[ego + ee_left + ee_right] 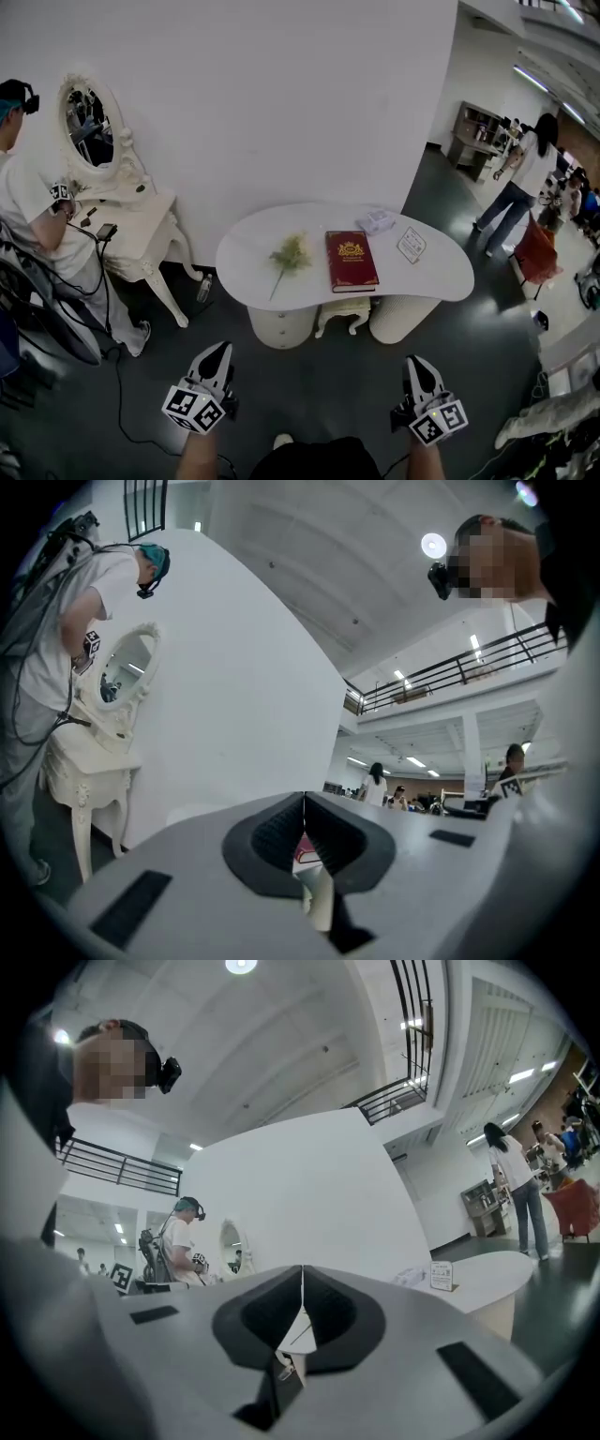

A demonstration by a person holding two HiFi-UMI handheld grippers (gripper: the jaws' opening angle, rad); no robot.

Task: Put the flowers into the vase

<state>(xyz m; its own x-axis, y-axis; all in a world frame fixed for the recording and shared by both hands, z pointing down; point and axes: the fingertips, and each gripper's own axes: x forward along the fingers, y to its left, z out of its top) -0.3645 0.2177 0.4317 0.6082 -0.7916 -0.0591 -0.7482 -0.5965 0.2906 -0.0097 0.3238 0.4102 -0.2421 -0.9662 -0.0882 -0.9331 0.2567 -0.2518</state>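
Note:
A pale yellow-green flower sprig [288, 256] lies flat on the white kidney-shaped table [253, 272], left of a red book [351, 260]. No vase shows in any view. My left gripper [217, 354] is held low in front of the table, short of its near edge, jaws shut and empty. My right gripper [419, 366] hangs level with it on the right, also shut with nothing in it. In the left gripper view the left gripper [304, 802] has its tips touching; the right gripper [301, 1275] looks the same in its own view.
A small white card [411, 245] and a crumpled white packet [377, 220] lie on the table's right part. At the left stands a white dressing table [141, 230] with an oval mirror, and a person [37, 225] bends over it. Other people stand at the far right.

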